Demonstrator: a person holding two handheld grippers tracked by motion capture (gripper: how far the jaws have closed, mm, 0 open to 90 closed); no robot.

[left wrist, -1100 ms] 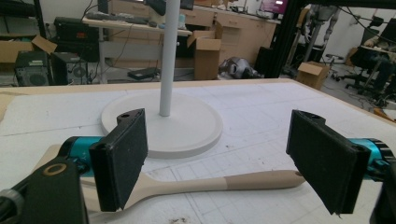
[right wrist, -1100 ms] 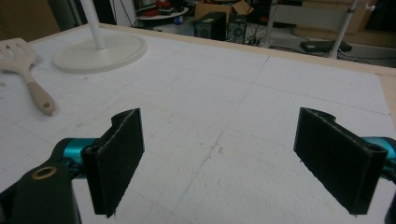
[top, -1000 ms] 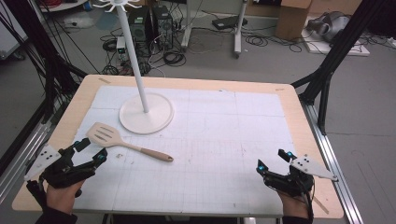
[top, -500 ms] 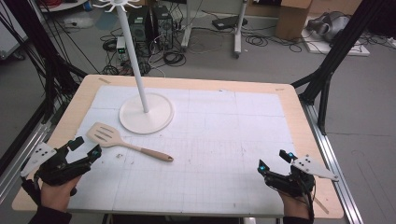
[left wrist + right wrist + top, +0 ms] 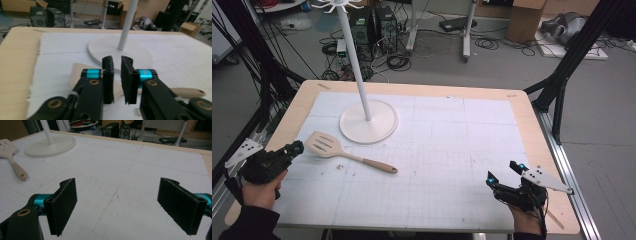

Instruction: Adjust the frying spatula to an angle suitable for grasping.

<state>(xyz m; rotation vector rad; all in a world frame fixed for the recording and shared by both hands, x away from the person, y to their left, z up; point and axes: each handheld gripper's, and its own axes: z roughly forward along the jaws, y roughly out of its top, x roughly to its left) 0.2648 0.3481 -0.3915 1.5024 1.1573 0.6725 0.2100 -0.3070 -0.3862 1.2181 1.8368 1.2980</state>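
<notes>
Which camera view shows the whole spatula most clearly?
The high view: the spatula lies whole, slotted blade to handle. The left gripper view hides most of it behind the left gripper. The right gripper view cuts off its blade at the edge.

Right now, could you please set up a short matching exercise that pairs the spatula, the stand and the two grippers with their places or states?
Things:
1. spatula
2. white stand
3. left gripper
4. right gripper

States or places:
a. jaws wide apart, nothing between them
b. upright on a round base at the back left
c. lying flat on the mat, handle pointing right
d. jaws nearly together, just closed, nothing held

Pairs: 1-c, 2-b, 3-d, 4-a
</notes>
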